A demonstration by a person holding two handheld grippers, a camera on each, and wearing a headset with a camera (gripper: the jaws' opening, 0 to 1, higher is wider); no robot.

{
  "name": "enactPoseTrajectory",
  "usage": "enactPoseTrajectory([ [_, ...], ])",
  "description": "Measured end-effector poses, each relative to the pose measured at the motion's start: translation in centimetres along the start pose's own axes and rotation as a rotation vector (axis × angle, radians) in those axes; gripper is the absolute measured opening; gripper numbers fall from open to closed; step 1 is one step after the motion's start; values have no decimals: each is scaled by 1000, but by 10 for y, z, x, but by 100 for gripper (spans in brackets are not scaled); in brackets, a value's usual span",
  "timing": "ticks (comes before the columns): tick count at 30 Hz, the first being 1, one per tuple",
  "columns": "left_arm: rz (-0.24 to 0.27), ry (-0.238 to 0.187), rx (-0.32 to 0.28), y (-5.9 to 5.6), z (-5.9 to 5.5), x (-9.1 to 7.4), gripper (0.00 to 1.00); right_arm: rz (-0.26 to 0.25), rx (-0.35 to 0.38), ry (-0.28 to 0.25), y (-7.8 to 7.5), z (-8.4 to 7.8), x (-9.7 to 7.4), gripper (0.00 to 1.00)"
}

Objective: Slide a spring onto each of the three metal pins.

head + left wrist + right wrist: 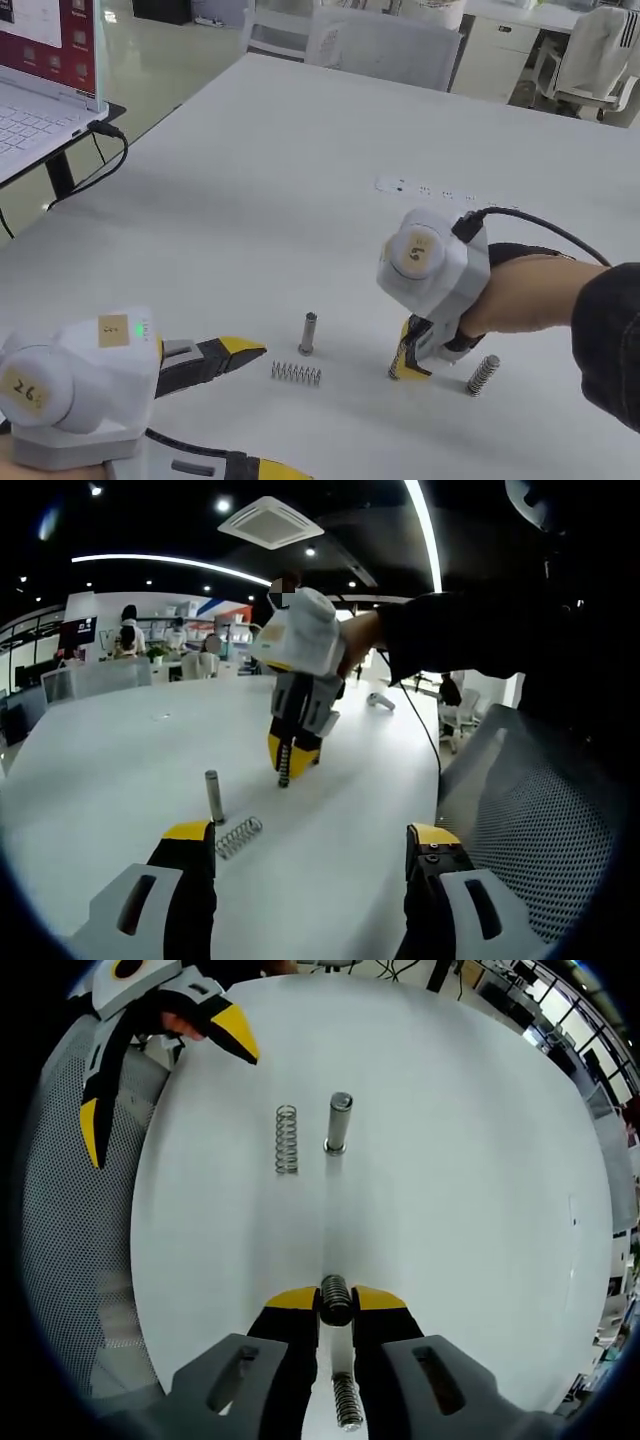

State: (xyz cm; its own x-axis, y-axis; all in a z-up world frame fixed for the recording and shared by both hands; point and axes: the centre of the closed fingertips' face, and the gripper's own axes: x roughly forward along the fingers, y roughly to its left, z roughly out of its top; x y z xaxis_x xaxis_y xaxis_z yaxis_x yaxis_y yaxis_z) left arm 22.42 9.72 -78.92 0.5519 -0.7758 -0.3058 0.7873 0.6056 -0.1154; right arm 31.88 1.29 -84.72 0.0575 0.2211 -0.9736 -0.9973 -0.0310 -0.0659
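Observation:
One bare metal pin (308,333) (212,796) (338,1122) stands upright on the white table (300,200). A loose spring (296,373) (238,836) (286,1139) lies beside it. My right gripper (405,368) (290,762) (336,1298) points down at the table, shut on an upright spring (336,1300) (284,767); whether a pin is inside it I cannot tell. Another pin wearing a spring (483,375) (346,1400) lies just to its right. My left gripper (258,408) (310,835) (165,1080) hovers open, near the loose spring, holding nothing.
A laptop (40,60) on a side stand sits far left with a cable (112,150) hanging down. A flat white strip (440,190) lies on the table beyond the right gripper. Chairs (380,45) line the far edge. A mesh chair (540,810) stands close behind.

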Motion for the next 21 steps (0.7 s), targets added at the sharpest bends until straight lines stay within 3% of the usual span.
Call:
enactPoseTrajectory([
  [11,0,0,1,0,1,1,74,2,29,-3,-1,-8,0,14],
  [21,-1,-1,5,0,1,1,74,14,64,0,9,-18,-2,14],
])
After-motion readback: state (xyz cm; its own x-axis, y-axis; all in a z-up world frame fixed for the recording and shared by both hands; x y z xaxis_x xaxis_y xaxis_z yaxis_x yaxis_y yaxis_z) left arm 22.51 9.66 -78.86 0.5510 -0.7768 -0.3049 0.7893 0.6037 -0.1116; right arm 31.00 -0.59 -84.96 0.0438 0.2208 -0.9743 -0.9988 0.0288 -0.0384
